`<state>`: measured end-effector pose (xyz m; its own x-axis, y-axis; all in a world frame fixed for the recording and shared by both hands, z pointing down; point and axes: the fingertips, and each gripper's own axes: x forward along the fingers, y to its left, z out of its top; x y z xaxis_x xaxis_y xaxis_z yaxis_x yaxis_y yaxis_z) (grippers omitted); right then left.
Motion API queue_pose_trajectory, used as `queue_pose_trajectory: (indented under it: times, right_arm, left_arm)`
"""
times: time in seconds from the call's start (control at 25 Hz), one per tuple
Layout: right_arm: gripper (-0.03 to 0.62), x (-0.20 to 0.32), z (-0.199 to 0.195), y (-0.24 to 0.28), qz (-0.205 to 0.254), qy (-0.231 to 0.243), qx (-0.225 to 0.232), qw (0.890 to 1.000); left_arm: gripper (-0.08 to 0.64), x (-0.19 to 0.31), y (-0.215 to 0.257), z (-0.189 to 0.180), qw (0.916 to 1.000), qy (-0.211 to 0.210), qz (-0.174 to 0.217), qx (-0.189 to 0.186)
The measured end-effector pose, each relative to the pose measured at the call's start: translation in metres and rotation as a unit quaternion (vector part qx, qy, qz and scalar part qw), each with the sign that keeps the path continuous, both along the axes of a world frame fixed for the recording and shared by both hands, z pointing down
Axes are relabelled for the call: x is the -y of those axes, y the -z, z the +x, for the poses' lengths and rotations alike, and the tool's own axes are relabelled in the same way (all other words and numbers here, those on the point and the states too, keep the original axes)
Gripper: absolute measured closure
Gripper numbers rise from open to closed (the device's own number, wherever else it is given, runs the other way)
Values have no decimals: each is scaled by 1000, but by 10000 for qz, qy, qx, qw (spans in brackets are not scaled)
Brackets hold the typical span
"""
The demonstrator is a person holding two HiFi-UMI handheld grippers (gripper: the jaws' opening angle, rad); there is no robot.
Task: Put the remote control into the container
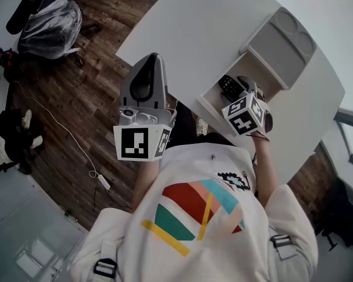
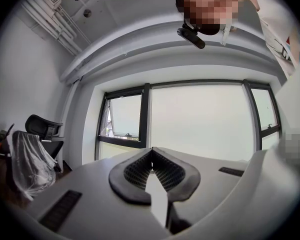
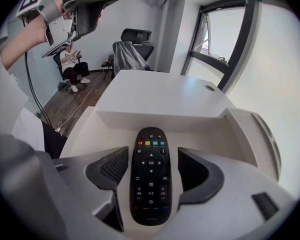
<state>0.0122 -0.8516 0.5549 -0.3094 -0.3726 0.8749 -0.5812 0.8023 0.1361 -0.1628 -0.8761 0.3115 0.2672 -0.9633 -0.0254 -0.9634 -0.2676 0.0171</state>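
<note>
A black remote control (image 1: 229, 85) (image 3: 151, 174) lies face up inside the open white container (image 1: 210, 103) (image 3: 160, 120) on the table. My right gripper (image 1: 240, 89) (image 3: 152, 154) reaches into the container with a jaw on each side of the remote. A narrow gap shows between each pad and the remote's edges, so the gripper is open. My left gripper (image 1: 155, 57) (image 2: 151, 153) is held up off the table near the person's chest. Its jaws meet with nothing between them.
The container's hinged lid (image 1: 280, 42) (image 3: 255, 134) lies open to the right. The white table (image 1: 206, 22) ends near the person's body. On the wood floor lie a cable (image 1: 76, 143) and a plastic-covered chair (image 1: 50, 22). A seated person (image 3: 72, 64) is at the far wall.
</note>
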Motion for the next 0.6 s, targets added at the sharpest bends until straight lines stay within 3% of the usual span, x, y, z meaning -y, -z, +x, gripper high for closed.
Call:
queue_pose_trajectory:
  times: [0.24, 0.6]
  right_arm:
    - [244, 0, -5, 6, 145, 7, 207, 9997]
    - [238, 3, -7, 41, 323, -597, 1237, 9900]
  left_arm:
    - [552, -2, 9, -9, 9999, 98, 110, 59]
    - [552, -12, 28, -11, 9991, 231, 331, 135]
